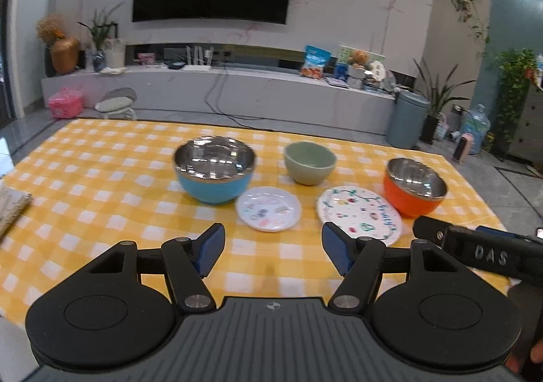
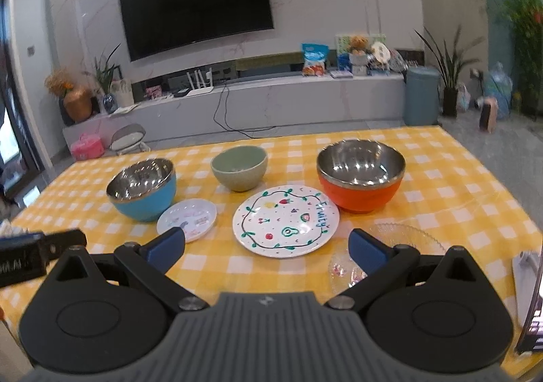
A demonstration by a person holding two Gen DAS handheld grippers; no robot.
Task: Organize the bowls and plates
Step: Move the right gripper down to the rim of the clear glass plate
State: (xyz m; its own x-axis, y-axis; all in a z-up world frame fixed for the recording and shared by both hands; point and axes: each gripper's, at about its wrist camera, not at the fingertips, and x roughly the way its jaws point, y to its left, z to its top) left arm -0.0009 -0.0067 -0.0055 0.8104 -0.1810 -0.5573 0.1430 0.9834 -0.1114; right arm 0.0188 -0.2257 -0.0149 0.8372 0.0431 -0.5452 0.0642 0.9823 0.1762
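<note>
Both hand-held grippers, left [image 1: 273, 248] and right [image 2: 267, 251], hover spread above the fruit plate [image 2: 286, 221].

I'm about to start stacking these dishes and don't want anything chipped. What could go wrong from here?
1. The clear glass plate lies partly under the open right gripper; being transparent, it could easily get knocked.
2. The fruit-print plate lies flat on the checkered tablecloth, so fingers may drag the cloth rather than get under its rim.
3. The small white plate sits close against the blue bowl; lifting either with the open left gripper could bump the other.
</note>
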